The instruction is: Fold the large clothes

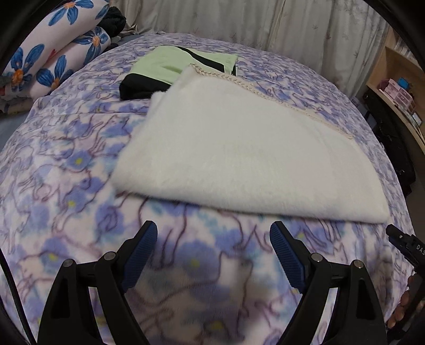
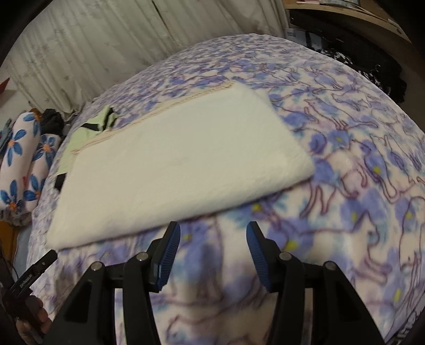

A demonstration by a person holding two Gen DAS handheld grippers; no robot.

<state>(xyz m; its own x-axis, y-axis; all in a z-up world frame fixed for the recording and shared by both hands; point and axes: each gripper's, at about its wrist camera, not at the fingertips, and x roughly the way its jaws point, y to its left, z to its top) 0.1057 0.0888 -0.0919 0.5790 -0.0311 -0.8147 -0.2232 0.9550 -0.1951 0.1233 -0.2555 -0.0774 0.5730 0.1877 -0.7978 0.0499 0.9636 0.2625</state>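
Note:
A folded white fluffy cloth (image 1: 239, 159) lies flat on the bed, with a stitched hem along its far edge. It also shows in the right wrist view (image 2: 180, 164). My left gripper (image 1: 213, 233) is open and empty, just short of the cloth's near folded edge. My right gripper (image 2: 213, 233) is open and empty, also just short of that near edge. A folded green and black garment (image 1: 170, 69) lies behind the white cloth, partly under its far corner; it shows in the right wrist view (image 2: 85, 132) too.
The bed is covered by a purple floral fleece blanket (image 1: 66, 172). Rolled bedding with blue flowers (image 1: 53, 53) lies at the far left. A curtain (image 1: 239, 21) hangs behind the bed. Wooden shelves (image 1: 393, 87) and dark bags stand to the right.

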